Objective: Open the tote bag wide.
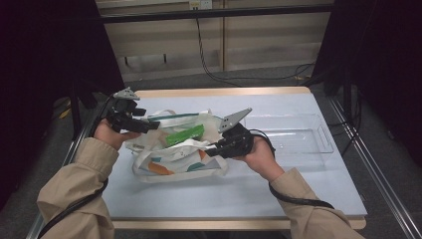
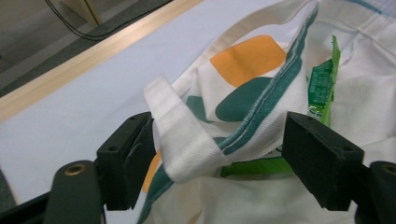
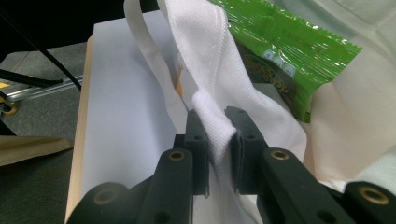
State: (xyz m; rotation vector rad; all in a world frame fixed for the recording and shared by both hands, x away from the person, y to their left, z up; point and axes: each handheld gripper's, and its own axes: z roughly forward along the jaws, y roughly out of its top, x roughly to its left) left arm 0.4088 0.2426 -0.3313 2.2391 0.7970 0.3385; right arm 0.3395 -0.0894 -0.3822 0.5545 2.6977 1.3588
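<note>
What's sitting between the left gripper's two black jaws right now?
In the left gripper view, the white fabric strap and green-trimmed rim of the cream tote bag lie between the open jaws of the left gripper; neither pad presses on them.

Both sleeves are tan cloth, loose and creased, ending in cuffs at the wrists just beside the table. The left gripper is black, with a grey three-cornered plate on top and blocky, square-edged pads. The right gripper matches it, its black arms set with brass-ringed holes. A black cable trails from each gripper back along the forearm, off the table's near edge.
</note>
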